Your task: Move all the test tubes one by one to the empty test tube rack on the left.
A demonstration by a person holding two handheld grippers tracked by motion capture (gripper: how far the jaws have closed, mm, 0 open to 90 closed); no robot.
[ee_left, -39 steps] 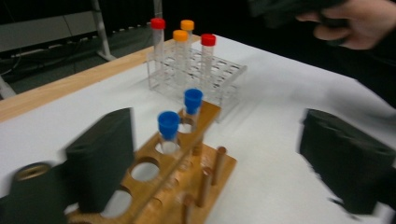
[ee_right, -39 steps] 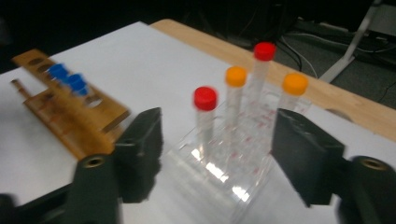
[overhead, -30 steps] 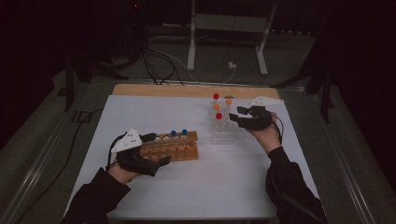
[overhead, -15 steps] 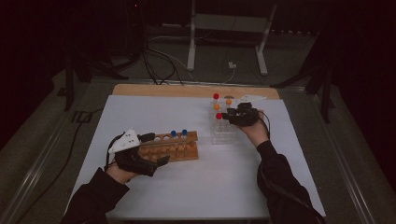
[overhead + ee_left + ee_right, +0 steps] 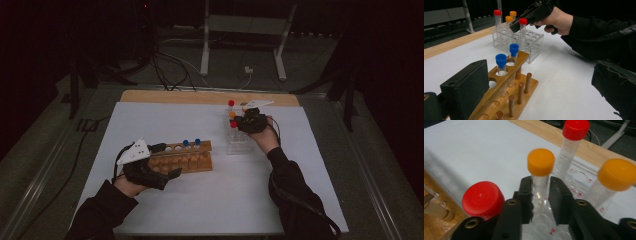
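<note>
My right gripper [image 5: 540, 188] is shut on an orange-capped tube [image 5: 541, 162] that stands in the clear plastic rack [image 5: 579, 176]. A red-capped tube [image 5: 483, 200] is close by its left jaw; another red one [image 5: 576, 128] and another orange one [image 5: 616, 173] stand behind. From above, the right gripper [image 5: 240, 121] reaches into the clear rack [image 5: 239, 146] from the right. My left gripper [image 5: 165, 161] stands open at the left end of the wooden rack [image 5: 192, 161], which lies between its wide jaws. Two blue-capped tubes [image 5: 501, 60] [image 5: 514, 48] stand in the wooden rack [image 5: 499, 105].
A white sheet [image 5: 210, 200] covers the table, with a wooden strip [image 5: 175, 96] along its far edge. A metal stand [image 5: 242, 45] and cables [image 5: 165, 65] lie on the dark floor beyond. The person's sleeve [image 5: 599, 35] crosses the sheet to the right of the racks.
My right gripper has moved left, from beside the clear rack to over it, and now has the orange-capped tube between its jaws. The left gripper has stayed put.
</note>
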